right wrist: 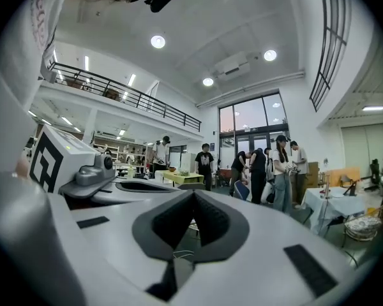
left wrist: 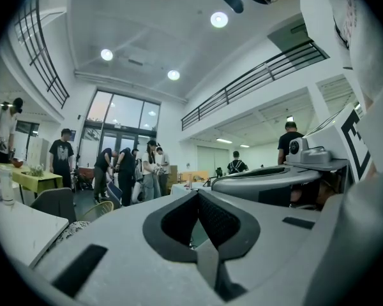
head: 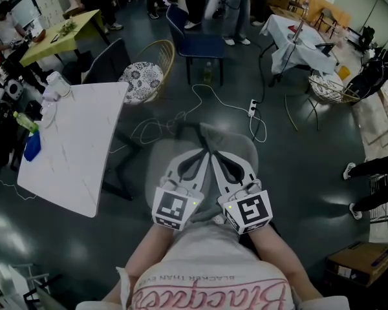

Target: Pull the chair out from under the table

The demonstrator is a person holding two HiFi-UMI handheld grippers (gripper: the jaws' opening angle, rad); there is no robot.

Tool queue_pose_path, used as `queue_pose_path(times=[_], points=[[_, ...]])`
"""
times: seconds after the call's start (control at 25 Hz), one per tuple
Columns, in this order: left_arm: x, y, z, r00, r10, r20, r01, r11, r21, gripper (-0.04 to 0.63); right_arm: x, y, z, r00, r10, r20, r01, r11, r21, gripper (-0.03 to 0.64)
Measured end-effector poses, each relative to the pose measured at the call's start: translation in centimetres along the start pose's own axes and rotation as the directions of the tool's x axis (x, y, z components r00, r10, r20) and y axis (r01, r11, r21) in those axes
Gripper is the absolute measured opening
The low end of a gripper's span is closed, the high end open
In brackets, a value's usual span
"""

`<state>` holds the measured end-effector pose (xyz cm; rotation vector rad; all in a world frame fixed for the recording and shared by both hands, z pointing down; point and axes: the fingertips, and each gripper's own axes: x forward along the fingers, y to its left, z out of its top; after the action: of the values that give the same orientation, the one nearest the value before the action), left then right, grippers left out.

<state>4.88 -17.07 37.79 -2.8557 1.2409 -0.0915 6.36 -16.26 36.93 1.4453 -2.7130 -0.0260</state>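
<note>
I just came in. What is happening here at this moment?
A person holds two grippers side by side in front of the body. The left tongs and the right tongs are both shut and empty. What looks like a grey chair stands below them, apart from the white table on the left.

Dark floor (head: 297, 173) under white table (head: 77, 147), loose cables (head: 220, 104), power strip (head: 251, 107).

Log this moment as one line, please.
left gripper: shut, empty | right gripper: shut, empty | white table: at left, untouched
</note>
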Motion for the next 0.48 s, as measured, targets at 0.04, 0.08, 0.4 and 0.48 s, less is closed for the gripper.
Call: queue_pose_path(times=[0.04, 0.08, 0.4, 0.48], points=[[0.00, 0.03, 0.04, 1.000, 0.001, 0.002, -0.001, 1.000, 0.001, 0.005, 0.04, 0.12, 0.04, 1.000, 0.002, 0.000, -0.002, 1.000, -0.004, 0.003], [-0.01, 0.09, 0.08, 1.000, 0.002, 0.003, -0.002, 1.000, 0.002, 0.005, 0.09, 0.23, 0.07, 1.000, 0.004, 0.000, -0.004, 1.000, -0.007, 0.003], [-0.65, 0.77, -0.13, 1.000, 0.027, 0.011, -0.027, 0.999, -0.037, 0.005, 0.03, 0.55, -0.20, 1.000, -0.003, -0.004, 0.003, 1.000, -0.013, 0.003], [-0.80, 0.77, -0.21, 0.999, 0.031, 0.009, -0.031, 0.999, -0.032, 0.005, -0.03, 0.53, -0.20, 1.000, -0.006, -0.002, 0.006, 1.000, -0.016, 0.003]])
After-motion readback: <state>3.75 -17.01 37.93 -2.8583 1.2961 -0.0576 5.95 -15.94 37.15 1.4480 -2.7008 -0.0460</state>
